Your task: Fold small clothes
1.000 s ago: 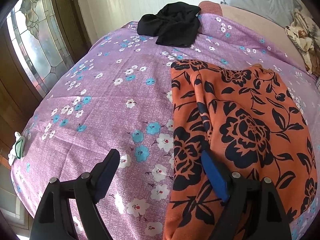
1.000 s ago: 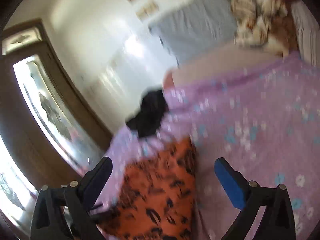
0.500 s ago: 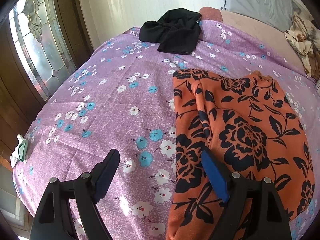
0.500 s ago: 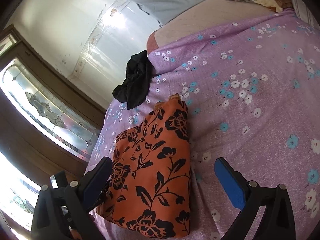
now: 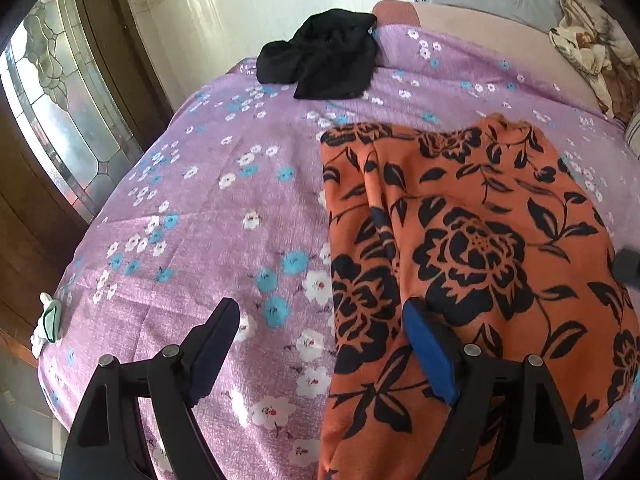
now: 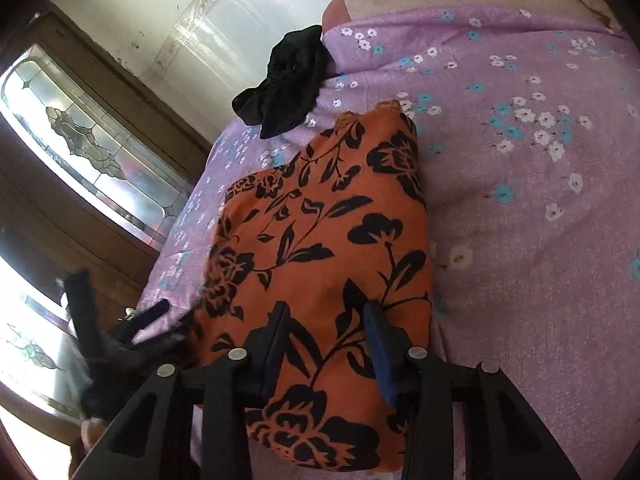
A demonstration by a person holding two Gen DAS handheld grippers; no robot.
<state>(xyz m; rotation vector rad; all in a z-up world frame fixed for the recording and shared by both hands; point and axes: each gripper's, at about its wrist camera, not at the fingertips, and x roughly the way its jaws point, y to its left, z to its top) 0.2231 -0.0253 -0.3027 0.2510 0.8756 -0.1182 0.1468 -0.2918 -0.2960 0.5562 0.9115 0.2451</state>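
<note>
An orange cloth with black flowers lies folded on the purple flowered bedsheet. My left gripper is open low over the cloth's near left edge, one finger above the sheet and the other above the cloth, pressing on nothing. In the right wrist view my right gripper is down on the near part of the orange cloth. Its jaws are closing with a ridge of fabric between them, and the pads are still apart. The left gripper shows blurred at that view's left edge.
A crumpled black garment lies at the bed's far end, also in the right wrist view. A patterned blanket sits at the far right. A stained-glass door stands close beyond the bed's left edge, where a small white-green object lies.
My right gripper has swung down onto the orange cloth and its jaws have narrowed from wide open. The left gripper has stayed in place, still open.
</note>
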